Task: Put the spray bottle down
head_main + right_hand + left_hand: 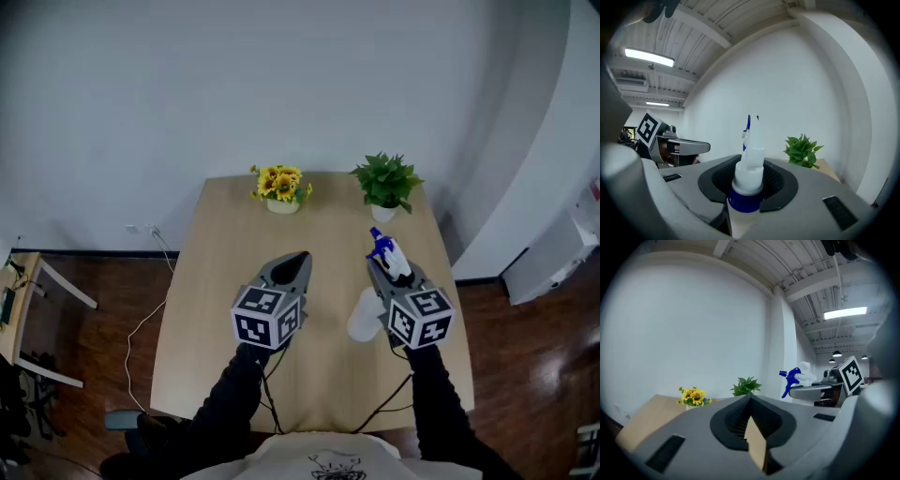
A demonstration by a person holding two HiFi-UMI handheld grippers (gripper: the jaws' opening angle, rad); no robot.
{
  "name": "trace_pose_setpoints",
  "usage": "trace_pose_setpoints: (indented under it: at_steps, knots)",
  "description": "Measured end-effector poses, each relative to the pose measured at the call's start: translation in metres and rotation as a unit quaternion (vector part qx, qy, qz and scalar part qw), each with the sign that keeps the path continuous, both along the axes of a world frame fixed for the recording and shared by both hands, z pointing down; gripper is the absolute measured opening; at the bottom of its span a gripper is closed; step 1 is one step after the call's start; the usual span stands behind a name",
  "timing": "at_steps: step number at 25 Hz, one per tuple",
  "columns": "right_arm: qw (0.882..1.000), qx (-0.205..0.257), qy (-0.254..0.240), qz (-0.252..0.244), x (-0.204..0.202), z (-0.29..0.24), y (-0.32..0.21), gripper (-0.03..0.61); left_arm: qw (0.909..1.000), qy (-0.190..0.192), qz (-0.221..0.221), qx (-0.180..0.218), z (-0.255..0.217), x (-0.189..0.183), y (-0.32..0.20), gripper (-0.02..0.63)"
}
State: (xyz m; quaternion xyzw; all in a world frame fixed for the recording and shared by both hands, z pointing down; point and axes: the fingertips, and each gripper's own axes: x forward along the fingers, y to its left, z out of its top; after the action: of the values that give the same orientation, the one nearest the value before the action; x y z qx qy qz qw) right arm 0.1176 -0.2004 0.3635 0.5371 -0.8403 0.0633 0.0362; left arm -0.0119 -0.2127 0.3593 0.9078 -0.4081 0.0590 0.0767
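Observation:
The spray bottle has a translucent white body and a white head with a blue trigger. My right gripper is shut on its neck, just above the blue collar, and the bottle stands upright between the jaws. The body hangs under the gripper over the right half of the wooden table; I cannot tell whether it touches the tabletop. To the bottle's left my left gripper is held level, its jaws shut with nothing between them. The bottle's head also shows at the right of the left gripper view.
A small pot of yellow sunflowers and a green potted plant stand at the table's far edge, against the white wall. A cable lies on the dark wood floor to the left, beside a light wooden piece of furniture.

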Motion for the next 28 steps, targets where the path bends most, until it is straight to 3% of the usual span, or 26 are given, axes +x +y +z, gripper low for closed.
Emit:
trace_pose_setpoints:
  at_steps: [8, 28]
  knots:
    - [1.0, 0.009, 0.024, 0.0, -0.005, 0.007, -0.024, 0.078, 1.0, -0.002, 0.003, -0.004, 0.009, 0.0, -0.011, 0.015]
    - [0.995, 0.068, 0.065, 0.02, -0.039, 0.056, -0.195, 0.077, 0.9994, -0.013, 0.005, -0.031, 0.056, -0.008, -0.057, 0.015]
